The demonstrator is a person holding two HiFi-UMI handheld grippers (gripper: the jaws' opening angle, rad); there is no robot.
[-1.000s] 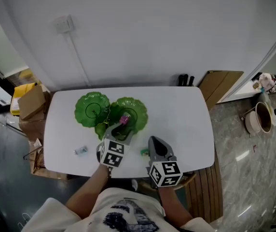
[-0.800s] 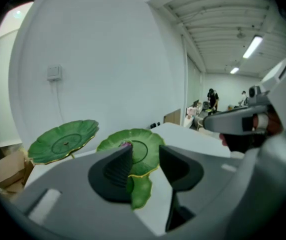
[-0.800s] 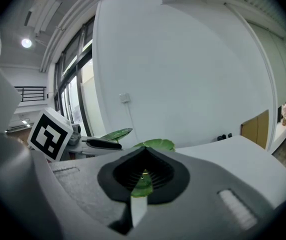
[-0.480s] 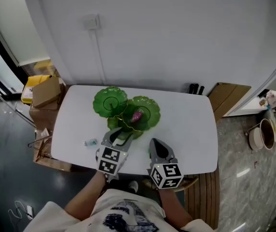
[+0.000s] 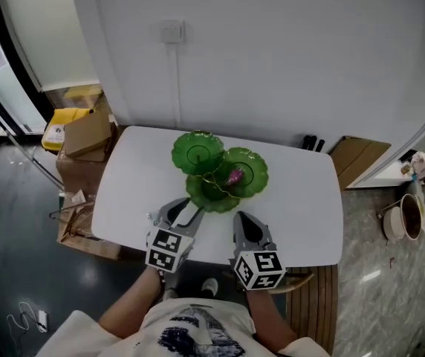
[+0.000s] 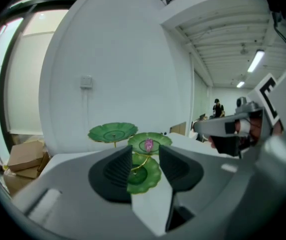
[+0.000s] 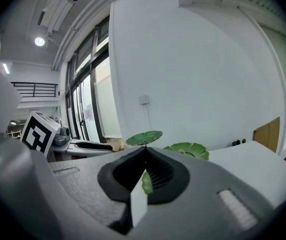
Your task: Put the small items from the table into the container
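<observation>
Behind everything, far beyond both sets of fingers: a plain white wall [image 5: 287, 58] with a small white socket plate [image 5: 172, 31].

Under and ahead of the fingers: a white rectangular surface [image 5: 302, 199].

Off past its edge, out to the left of the left fingers: brown cardboard boxes [image 5: 86, 134] on the floor.

Straight ahead of the left fingers and ahead-left of the right ones, standing on the surface: a green three-tier container of lotus-leaf dishes on a thin gold stem [image 5: 200, 153], lowest leaf nearest, just beyond the fingertips.

Left gripper [image 5: 183, 211], grey with a marker cube: fingers [image 6: 117, 170] apart, nothing between them, the lowest leaf framed in the gap beyond.

Right gripper [image 5: 241, 219], beside the left one and near the container without touching it: fingers [image 7: 159, 173] together at the tips. Thin green sliver in the slit beneath them, probably the leaf beyond rather than anything gripped, though hard to tell.

In the right-hand leaf, farther from the fingers than the lowest one: a small pink bud-shaped item [image 5: 235, 176], lying loose.
</observation>
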